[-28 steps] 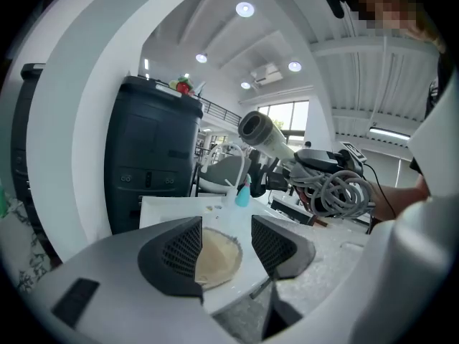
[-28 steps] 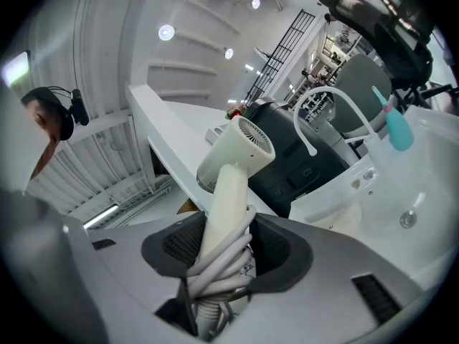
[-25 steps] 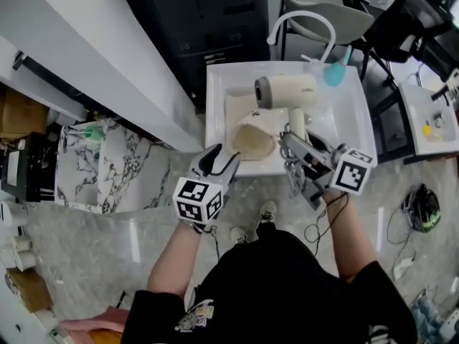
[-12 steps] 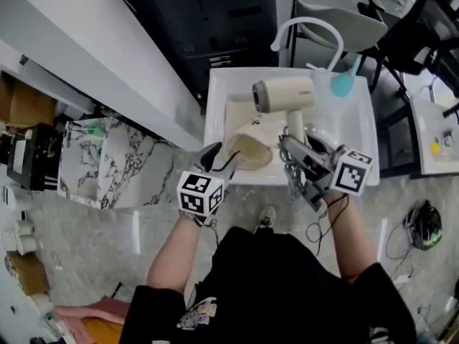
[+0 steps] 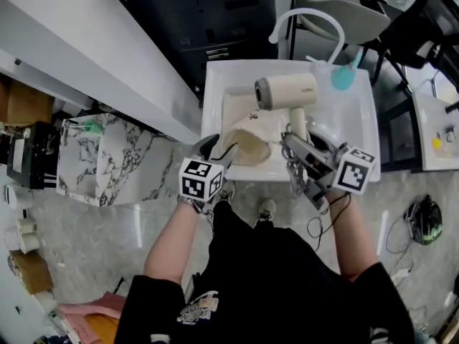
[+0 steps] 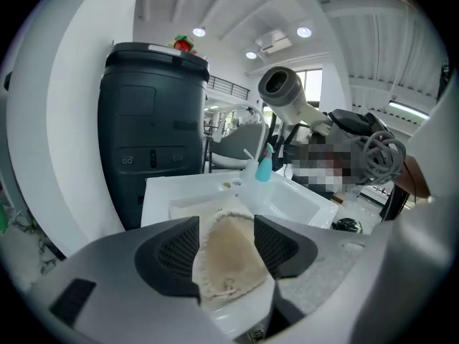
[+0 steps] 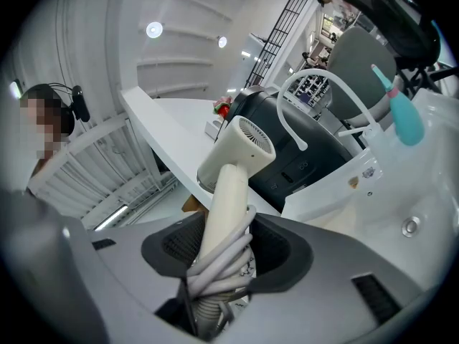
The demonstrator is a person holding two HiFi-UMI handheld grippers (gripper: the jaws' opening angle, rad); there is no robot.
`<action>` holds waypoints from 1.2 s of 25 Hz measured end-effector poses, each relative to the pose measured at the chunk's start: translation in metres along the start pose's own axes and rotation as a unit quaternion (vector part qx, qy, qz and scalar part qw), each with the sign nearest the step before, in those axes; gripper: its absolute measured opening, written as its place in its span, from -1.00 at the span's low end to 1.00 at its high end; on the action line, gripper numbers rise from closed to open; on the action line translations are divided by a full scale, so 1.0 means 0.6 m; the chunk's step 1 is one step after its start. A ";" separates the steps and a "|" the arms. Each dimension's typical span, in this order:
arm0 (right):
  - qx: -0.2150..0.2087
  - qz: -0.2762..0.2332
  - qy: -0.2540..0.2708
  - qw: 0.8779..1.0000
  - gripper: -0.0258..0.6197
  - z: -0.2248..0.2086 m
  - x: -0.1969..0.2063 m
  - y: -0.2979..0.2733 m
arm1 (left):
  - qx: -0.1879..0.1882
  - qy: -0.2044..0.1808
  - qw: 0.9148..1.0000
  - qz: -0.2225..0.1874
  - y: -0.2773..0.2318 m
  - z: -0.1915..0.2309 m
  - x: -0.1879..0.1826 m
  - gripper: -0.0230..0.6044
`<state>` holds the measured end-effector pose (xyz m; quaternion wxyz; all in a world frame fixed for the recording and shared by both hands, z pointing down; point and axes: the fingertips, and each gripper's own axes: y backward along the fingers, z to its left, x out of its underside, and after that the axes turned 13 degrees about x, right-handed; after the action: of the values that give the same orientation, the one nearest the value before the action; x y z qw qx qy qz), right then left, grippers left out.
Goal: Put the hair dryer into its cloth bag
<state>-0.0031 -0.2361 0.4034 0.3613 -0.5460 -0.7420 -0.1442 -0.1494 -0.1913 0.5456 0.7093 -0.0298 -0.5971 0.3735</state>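
**Bag mouth lined up, dryer poised over the sink**

At the front-left edge of the sink [image 5: 364, 129], the left gripper [image 5: 217, 149] is tipped downward toward the cloth bag [image 5: 247, 143], which is laid on the sink's left side. Its jaws have just been opening and are spread wide. The bag's frilled mouth is framed between them, but no pad is pressed on it.

Over the sink's middle the hair dryer [image 5: 287, 92] is carried upright. Its cord-wrapped handle is pinched in the jaws of the right gripper [image 5: 295, 140], which is held level at the sink's front edge.

The step in hand is judged to be the reach for the bag's opening. Next, one lip must be nipped and lifted so the dryer can be fed in.
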 end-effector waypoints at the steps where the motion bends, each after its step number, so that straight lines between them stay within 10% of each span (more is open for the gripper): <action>1: 0.003 -0.001 -0.001 1.000 -0.32 -0.004 0.002 0.001 | 0.003 -0.004 1.000 0.005 -0.007 0.002 0.003 -0.20; 24: 0.104 -0.034 -0.044 0.993 -0.32 -0.028 0.030 -0.043 | 0.130 -0.089 0.980 0.120 -0.117 0.065 0.025 -0.18; 30: 0.132 -0.032 -0.085 0.987 -0.32 -0.045 0.058 -0.051 | 0.157 -0.094 0.975 0.126 -0.123 0.067 0.020 -0.63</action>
<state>-0.0259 -0.2391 0.4521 0.3614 -0.4800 -0.7993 -0.0097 -0.1476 -0.2538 0.6028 0.5928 0.0425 -0.5866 0.5502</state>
